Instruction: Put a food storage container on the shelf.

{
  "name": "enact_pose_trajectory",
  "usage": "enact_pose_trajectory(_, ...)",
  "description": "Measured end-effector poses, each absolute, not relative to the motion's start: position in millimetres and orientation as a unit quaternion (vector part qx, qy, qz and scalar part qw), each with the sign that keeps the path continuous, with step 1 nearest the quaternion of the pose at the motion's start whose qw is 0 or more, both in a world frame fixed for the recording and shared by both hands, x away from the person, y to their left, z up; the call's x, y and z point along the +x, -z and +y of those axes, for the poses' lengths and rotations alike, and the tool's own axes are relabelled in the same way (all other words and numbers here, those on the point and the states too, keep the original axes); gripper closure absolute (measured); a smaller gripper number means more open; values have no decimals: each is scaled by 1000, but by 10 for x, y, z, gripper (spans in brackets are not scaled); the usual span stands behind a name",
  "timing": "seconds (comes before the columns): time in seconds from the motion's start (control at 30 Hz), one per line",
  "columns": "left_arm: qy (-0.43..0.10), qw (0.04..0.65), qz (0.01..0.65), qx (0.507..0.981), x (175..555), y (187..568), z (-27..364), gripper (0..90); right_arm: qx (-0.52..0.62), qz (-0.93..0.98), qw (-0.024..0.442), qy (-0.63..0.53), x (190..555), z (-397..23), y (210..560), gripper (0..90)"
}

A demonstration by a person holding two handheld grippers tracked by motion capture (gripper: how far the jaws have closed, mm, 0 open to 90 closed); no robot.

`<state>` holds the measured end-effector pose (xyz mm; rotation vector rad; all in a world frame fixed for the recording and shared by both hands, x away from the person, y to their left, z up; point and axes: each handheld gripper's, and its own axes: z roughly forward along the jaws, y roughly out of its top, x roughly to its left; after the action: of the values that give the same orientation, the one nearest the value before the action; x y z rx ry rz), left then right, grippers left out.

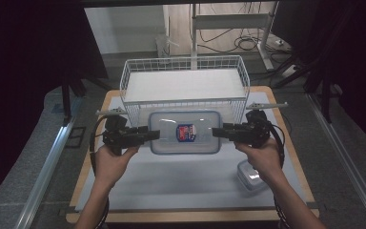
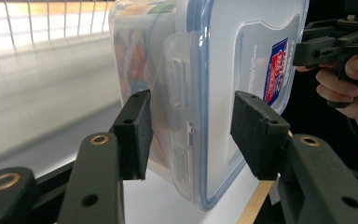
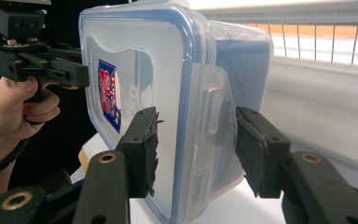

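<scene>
Scene: a person stands at a desk (image 1: 138,191) covered with a pale mat, both forearms reaching in from the near edge.
Main thing: a clear plastic box (image 1: 185,132) with a blue-rimmed snap lid and a red and blue label in the middle of the lid.
Where the box is: held between the two hands over the middle of the desk, just in front of a white wire basket (image 1: 185,86). The lid faces up in the high view.
Left hand-held gripper (image 1: 148,135): its two black jaws stand about half open and clamp the left short end of the box. In the left gripper view one pad (image 2: 136,133) presses the underside and the other presses the lid, with the side latch between them.
Right hand-held gripper (image 1: 219,132): its jaws also stand about half open and clamp the right short end of the box. In the right gripper view one pad (image 3: 144,149) lies on the lid and the other on the base, astride the latch.
Basket: it sits at the far side of the desk, open at the top, with a white floor.
Other thing: a small clear tub (image 1: 249,175) rests on the desk near the right forearm, partly hidden by it.
</scene>
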<state>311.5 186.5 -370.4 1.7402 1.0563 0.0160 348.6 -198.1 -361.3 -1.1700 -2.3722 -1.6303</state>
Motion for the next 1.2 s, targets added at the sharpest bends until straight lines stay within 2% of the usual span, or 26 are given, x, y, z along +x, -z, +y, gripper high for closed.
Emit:
enact_pose_trajectory(0.57,-18,534,449,716,3503,3218,1920,484,-368,-759,0,537,3903,-1902,3077,502)
enact_pose_trajectory(1.2,-9,535,460,708,3941,3010,1946,481,-383,-746,4,545,4303,-1868,2878,499)
